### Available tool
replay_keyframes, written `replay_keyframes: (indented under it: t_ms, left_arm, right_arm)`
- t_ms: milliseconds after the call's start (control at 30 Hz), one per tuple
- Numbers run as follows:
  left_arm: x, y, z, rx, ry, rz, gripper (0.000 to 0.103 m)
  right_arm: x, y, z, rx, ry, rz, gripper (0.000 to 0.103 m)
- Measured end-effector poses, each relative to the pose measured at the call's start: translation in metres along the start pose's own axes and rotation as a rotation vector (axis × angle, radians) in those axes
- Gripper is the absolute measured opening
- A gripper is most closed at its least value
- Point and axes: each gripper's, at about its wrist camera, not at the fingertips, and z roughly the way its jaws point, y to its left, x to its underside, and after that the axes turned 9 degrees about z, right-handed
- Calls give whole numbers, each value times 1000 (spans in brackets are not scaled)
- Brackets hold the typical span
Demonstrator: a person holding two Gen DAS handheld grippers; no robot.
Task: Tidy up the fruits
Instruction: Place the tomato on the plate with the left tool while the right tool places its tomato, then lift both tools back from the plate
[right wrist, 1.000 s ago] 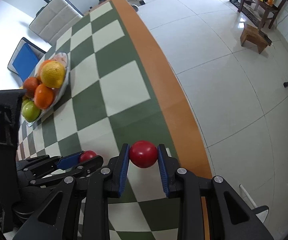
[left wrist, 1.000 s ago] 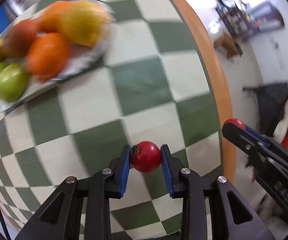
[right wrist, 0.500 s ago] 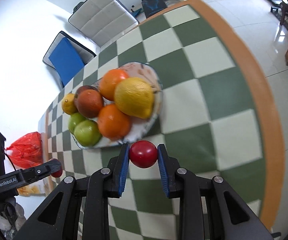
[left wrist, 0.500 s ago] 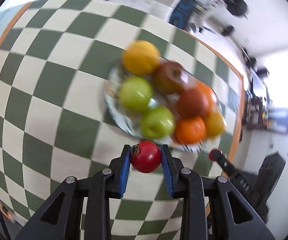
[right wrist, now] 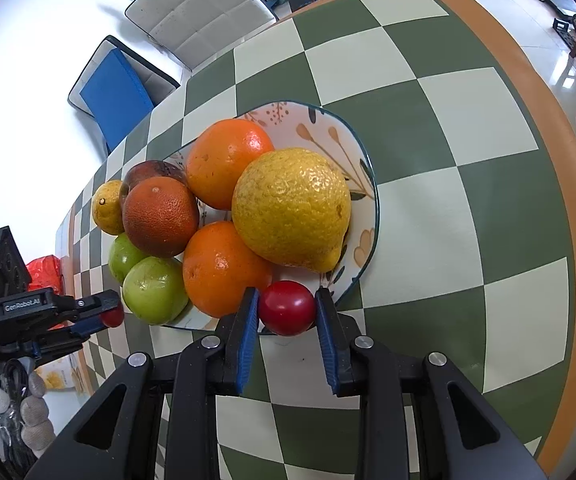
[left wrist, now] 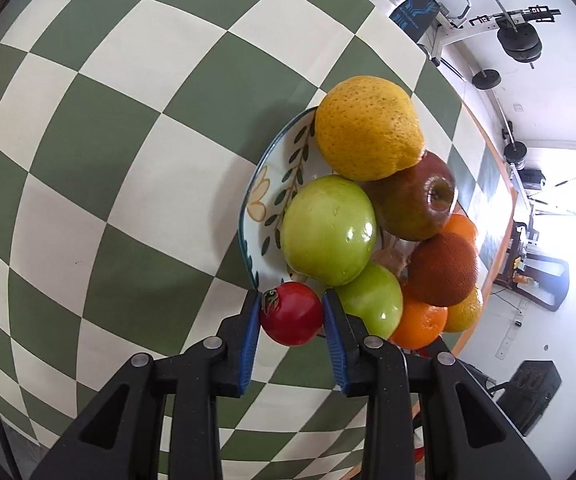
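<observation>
My left gripper [left wrist: 291, 314] is shut on a small red tomato [left wrist: 292, 313] with a green stem, held at the near rim of a floral plate [left wrist: 266, 184]. The plate holds a large yellow citrus [left wrist: 367, 128], two green apples [left wrist: 327, 230], a red apple [left wrist: 415, 196] and oranges [left wrist: 441, 268]. My right gripper [right wrist: 286, 310] is shut on a second red tomato [right wrist: 286, 307] at the plate's [right wrist: 361, 176] opposite rim, beside an orange [right wrist: 224, 268]. The left gripper [right wrist: 106, 312] with its tomato also shows in the right wrist view, at the left.
The plate stands on a green and cream checked table [right wrist: 447, 184] with an orange border [right wrist: 567, 128]. A white chair [right wrist: 200, 8] and a blue chair [right wrist: 112, 96] stand behind it. A red bag [right wrist: 44, 272] lies at the left. Gym gear [left wrist: 519, 36] stands beyond the table.
Both grippers have moved in to the plate from opposite sides, each still holding its tomato. The fruit pile now fills the middle of both views.
</observation>
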Motion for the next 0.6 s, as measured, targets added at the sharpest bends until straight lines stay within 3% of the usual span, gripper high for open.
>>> replay_keyframes:
  t_ms: [100,200,300,367,433,500,600]
  left_arm:
    - [-2,-3,0,-15,2,8,30]
    - [0,-10,-6,-57,-14,39,32]
    - [5,-20,-17,-152,-54,111,52]
    - [12,-31,-27,-235,-99,181,75]
    - [22,-40,-32,-290,-126,243,85]
    - [31,-44,-33,-327,-128,281,85]
    - [46,-50,-39,-370,-151,325,89]
  right_arm:
    - [0,-3,-2,-4,-4,16,36]
    - [-1,-2,-8,7,-15,17,51]
    - [2,1,-17,32,-24,-1,59]
    - [5,4,-24,76,-37,-24,66]
    - [11,12,-35,127,-74,-67,84]
    - [17,19,-45,173,-107,-113,92]
    - [27,28,-57,243,-143,-172,95]
